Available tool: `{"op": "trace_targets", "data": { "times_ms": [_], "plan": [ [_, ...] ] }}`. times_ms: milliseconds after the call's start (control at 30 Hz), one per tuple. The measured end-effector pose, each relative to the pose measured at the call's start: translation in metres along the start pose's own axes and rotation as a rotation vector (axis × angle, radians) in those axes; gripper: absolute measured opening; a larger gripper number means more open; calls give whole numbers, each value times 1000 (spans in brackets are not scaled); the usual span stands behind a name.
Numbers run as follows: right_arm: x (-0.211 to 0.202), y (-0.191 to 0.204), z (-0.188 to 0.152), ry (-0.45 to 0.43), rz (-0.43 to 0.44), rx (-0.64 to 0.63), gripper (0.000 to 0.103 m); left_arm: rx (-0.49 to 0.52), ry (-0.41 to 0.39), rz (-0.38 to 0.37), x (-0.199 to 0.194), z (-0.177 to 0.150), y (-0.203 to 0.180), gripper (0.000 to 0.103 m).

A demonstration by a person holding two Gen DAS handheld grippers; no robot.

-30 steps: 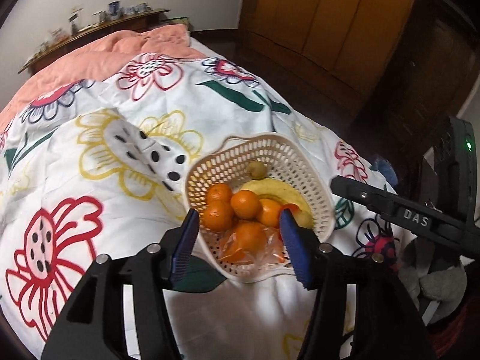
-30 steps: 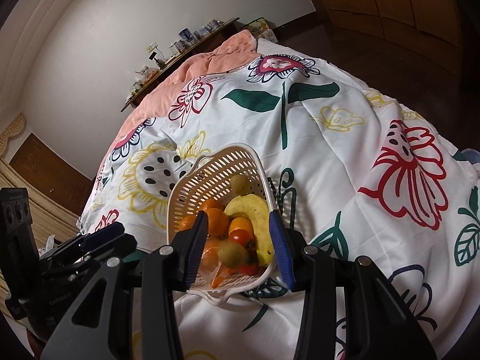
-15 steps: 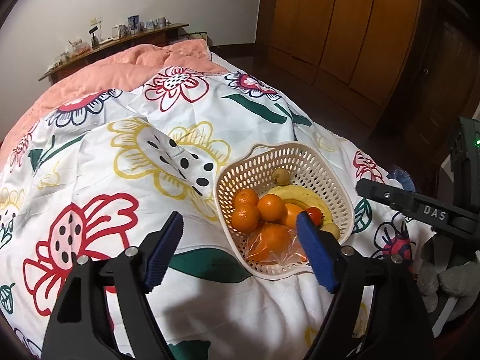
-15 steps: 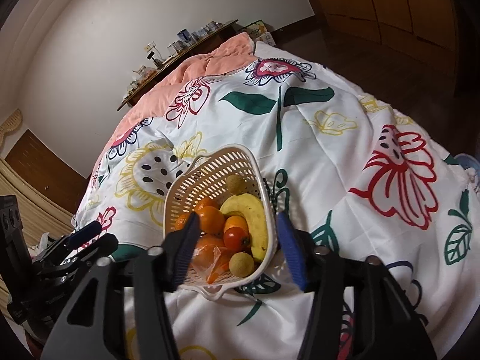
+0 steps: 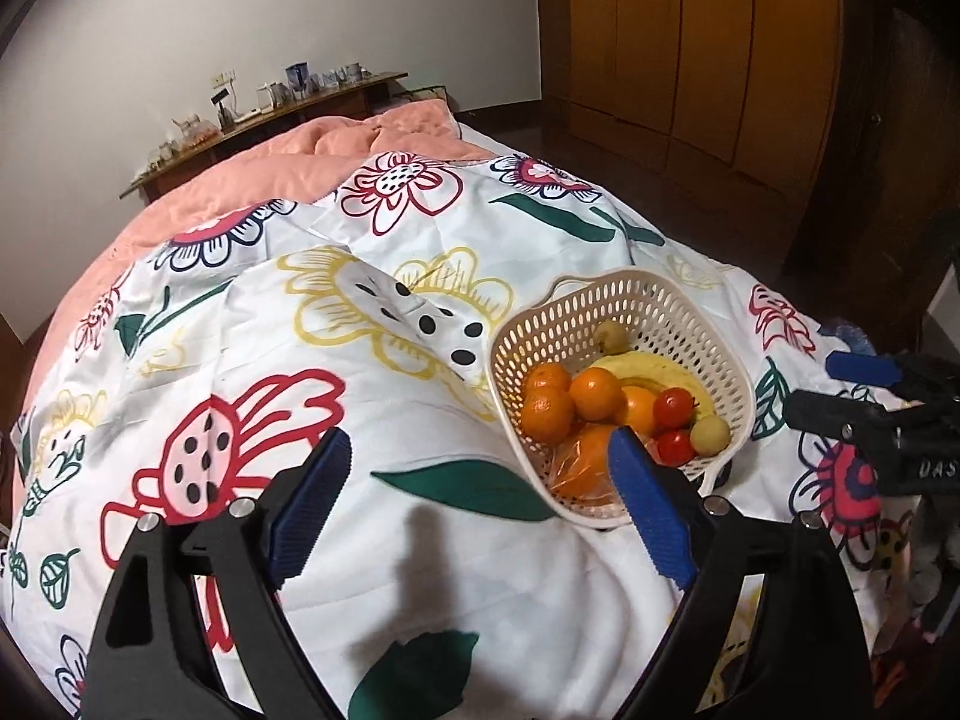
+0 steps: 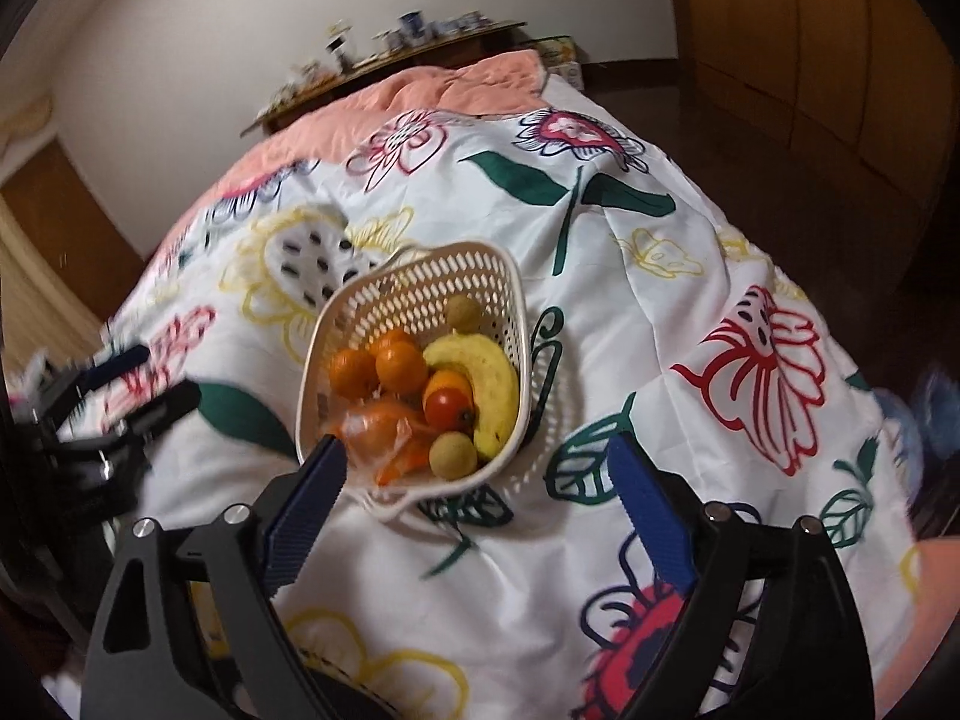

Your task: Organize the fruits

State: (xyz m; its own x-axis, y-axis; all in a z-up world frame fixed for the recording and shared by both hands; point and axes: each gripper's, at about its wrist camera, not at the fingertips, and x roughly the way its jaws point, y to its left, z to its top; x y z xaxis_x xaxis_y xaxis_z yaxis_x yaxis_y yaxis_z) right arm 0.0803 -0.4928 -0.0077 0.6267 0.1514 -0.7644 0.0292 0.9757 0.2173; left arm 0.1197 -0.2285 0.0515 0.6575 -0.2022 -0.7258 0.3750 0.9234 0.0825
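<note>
Fruit basket [image 6: 414, 282] lies just ahead of the right gripper [image 6: 477, 468] — untouched.

Floral duvet [image 5: 420, 540] — peach blanket [image 5: 288, 168], cluttered shelf [image 5: 270, 114], wooden wardrobe [image 5: 690, 30]

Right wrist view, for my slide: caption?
Open right gripper above a basket of fruit on a floral bedspread.

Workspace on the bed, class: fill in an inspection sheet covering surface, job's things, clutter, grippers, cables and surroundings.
Surface: flowered bedspread, wrinkled, over a peach blanket.
Job's things: cream basket holding oranges, banana, tomatoes, small round greenish fruits, and a crinkled plastic wrap.
Clutter: nothing seen on the bedspread.
Grippers: left gripper and right gripper open, jaws just been opening, nothing held.
Cables: nothing seen.
Surroundings: shelf with small items, wooden wardrobe.
</note>
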Motion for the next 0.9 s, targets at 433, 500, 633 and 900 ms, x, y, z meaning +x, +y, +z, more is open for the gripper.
{"op": "trace_targets", "data": {
  "times_ms": [433, 500, 633, 900],
  "plan": [
    [8, 35, -24, 35, -64, -171, 98, 76, -19, 74, -18, -21, -7, 90],
    [10, 39, -26, 40, -73, -190, 98, 70, -16, 79, -18, -23, -6, 90],
    [10, 44, -28, 42, -81, -209, 98, 41, -10, 87, -18, -24, 0, 91],
    [10, 50, -30, 44, -86, -225, 98, 26, -11, 98, -18, -25, 5, 96]
  ]
}}
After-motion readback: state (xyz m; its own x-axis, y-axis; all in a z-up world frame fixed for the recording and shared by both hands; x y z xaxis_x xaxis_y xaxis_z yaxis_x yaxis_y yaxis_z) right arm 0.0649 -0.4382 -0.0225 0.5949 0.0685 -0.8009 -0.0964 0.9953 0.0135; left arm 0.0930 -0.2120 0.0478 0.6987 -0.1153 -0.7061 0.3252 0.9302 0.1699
